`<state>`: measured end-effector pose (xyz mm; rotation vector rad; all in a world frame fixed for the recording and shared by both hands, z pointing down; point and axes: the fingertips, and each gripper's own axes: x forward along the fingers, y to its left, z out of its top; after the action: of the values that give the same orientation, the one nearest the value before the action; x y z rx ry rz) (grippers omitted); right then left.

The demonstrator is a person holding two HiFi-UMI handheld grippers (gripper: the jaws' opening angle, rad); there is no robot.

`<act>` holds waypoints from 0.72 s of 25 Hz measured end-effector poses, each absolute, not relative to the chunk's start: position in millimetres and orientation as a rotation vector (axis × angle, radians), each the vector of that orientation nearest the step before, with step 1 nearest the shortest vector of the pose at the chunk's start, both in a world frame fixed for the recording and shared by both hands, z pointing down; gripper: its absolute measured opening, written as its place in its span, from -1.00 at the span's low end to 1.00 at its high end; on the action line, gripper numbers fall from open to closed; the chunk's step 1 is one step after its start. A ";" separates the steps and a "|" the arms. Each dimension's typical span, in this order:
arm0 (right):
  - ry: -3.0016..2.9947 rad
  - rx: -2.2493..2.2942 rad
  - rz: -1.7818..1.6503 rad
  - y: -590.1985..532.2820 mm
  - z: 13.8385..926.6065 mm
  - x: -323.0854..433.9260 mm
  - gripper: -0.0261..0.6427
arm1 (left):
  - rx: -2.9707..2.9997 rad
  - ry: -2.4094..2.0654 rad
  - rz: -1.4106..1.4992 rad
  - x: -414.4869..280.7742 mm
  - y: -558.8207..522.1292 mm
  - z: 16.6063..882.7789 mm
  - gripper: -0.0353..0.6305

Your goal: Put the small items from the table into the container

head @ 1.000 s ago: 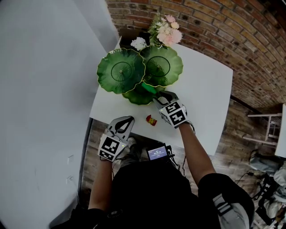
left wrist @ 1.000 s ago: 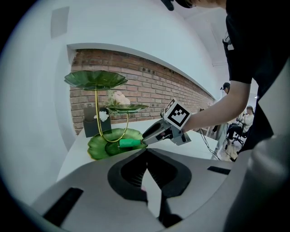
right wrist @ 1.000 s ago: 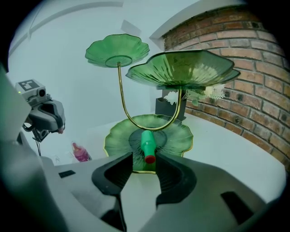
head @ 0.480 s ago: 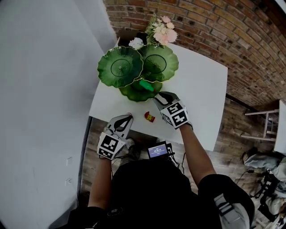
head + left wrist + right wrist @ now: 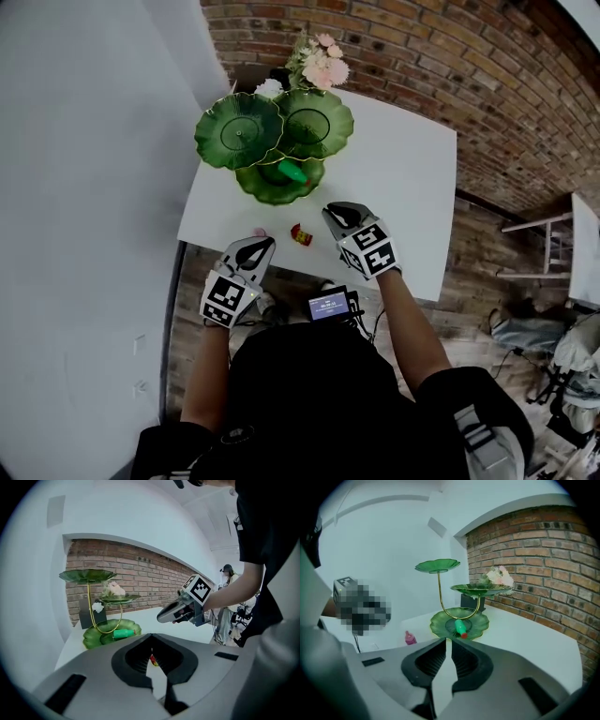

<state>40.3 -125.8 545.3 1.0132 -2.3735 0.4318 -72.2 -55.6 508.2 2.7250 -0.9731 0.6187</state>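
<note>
On the white counter [image 5: 403, 178] the green tiered container [image 5: 255, 187] holds one green item [image 5: 293, 173] in its lowest dish, the left gripper [image 5: 265, 244] pressed together empty, the right gripper [image 5: 332, 211] closing on nothing, with a red item [image 5: 301, 234] and a pink item [image 5: 260, 232] left to collect.

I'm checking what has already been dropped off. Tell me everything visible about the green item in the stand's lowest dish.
The green item is a small smooth cylinder, plastic-looking, with a red tip toward the person. It lies on its side near the middle of the lowest leaf-shaped dish, close to the gold stem; whether they touch is unclear.
</note>
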 end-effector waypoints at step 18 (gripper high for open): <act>-2.427 0.961 0.482 -63.9 524.6 40.3 -0.84 | 2.745 -0.960 0.574 -61.4 -39.8 501.3 -0.86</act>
<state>40.3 -63.9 524.6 0.9607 -2.4274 0.4822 -61.4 -39.8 501.3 2.7451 -0.9600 0.5741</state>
